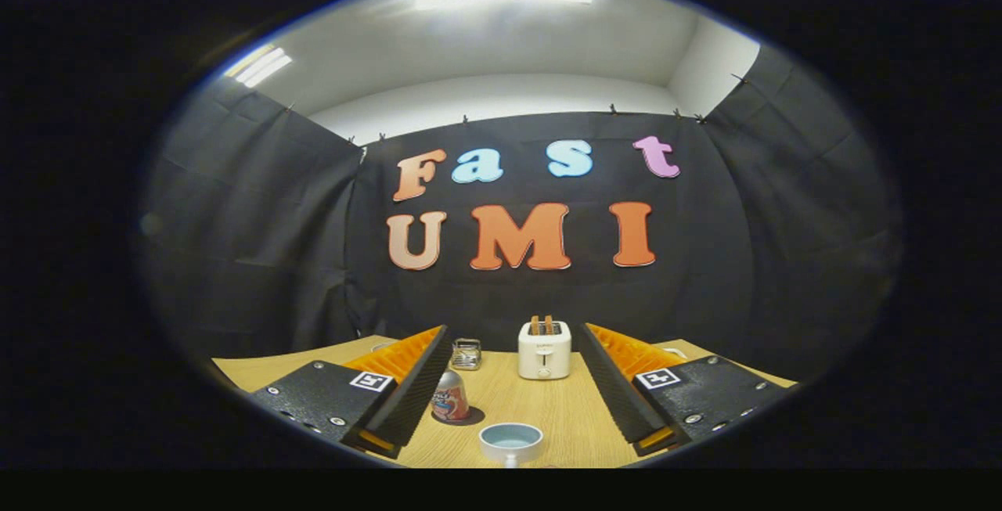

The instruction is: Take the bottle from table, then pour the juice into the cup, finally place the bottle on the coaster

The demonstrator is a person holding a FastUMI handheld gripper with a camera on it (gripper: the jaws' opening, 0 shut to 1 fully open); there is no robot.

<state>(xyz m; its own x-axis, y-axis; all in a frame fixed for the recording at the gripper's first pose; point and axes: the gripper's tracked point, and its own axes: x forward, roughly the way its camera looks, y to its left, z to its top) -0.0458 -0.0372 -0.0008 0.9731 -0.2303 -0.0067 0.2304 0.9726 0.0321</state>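
The gripper hangs wide open over the wooden table, gripping nothing, with the small bottle, picture-labelled, standing against its left finger, an empty pale-blue cup between the fingers, and a bread-loaded white toaster beyond.

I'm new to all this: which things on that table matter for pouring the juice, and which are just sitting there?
For the job:
- bottle, beside the left finger
- cup, between the open fingers of the gripper

Just lying about:
- toaster, beyond the fingers
- small metal rack, left of the toaster

I cannot make out a coaster.
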